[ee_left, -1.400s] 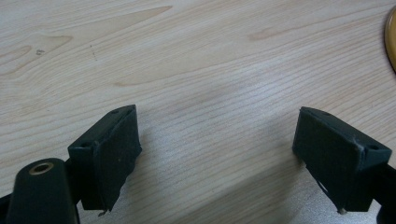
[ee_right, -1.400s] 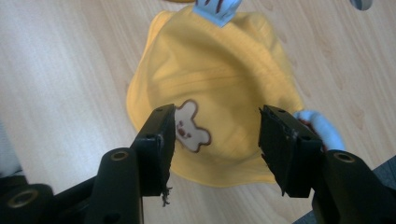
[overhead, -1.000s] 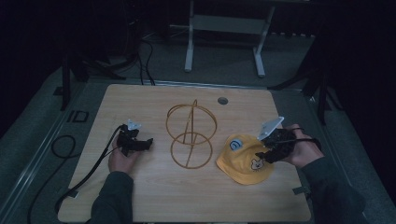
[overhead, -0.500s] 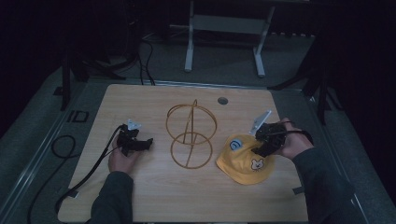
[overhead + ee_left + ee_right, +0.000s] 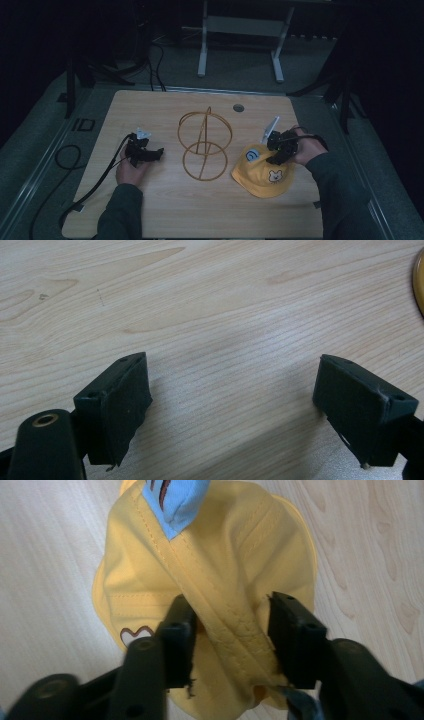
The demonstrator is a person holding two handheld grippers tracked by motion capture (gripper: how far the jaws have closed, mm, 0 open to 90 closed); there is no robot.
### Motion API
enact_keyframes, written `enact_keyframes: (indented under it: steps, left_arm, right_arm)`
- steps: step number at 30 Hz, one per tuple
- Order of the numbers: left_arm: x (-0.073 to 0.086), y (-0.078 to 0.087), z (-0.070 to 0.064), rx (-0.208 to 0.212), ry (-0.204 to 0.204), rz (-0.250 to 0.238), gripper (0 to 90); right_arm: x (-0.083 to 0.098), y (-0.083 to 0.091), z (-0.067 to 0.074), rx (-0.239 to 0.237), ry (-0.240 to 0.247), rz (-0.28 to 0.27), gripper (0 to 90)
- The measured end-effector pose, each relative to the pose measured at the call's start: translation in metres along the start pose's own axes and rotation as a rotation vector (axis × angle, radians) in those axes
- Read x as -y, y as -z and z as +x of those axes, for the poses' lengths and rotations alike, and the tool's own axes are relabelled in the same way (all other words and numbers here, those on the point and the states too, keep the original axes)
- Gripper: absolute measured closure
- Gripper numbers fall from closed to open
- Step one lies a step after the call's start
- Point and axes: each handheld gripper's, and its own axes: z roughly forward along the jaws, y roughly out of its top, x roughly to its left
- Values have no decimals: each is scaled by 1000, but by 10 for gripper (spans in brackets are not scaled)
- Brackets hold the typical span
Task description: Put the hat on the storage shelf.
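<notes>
The soft, light yellow hat (image 5: 262,172) lies near right on the desk (image 5: 165,210), where the right gripper (image 5: 227,630) has just been closing on a raised fold of its crown, a sound hold, while the left gripper (image 5: 232,405) rests open.

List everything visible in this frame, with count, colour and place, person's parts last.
hat: one, yellow with blue patch, table right.
wire stand: one, golden, table centre.
table: one, light wood.
metal frame: one, grey, on floor beyond table.
left gripper: one, black, open over bare wood.
right gripper: one, black, jaws have just been closing around a fold of the hat.
hands: two, each holding a gripper.
</notes>
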Motion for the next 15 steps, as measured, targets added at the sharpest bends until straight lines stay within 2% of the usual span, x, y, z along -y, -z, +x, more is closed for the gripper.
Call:
enact_keyframes:
  steps: [2, 7, 15]
  left_arm:
    - [0, 0, 0, 0, 0, 0, 151]
    - [0, 0, 0, 0, 0, 0, 151]
    - [0, 0, 0, -1, 0, 0, 152]
  right_arm:
    - [-1, 1, -1, -26, 14, 2, 635]
    - [-2, 3, 1, -27, 36, 6, 707]
    - [-2, 8, 3, -34, 57, 9, 732]
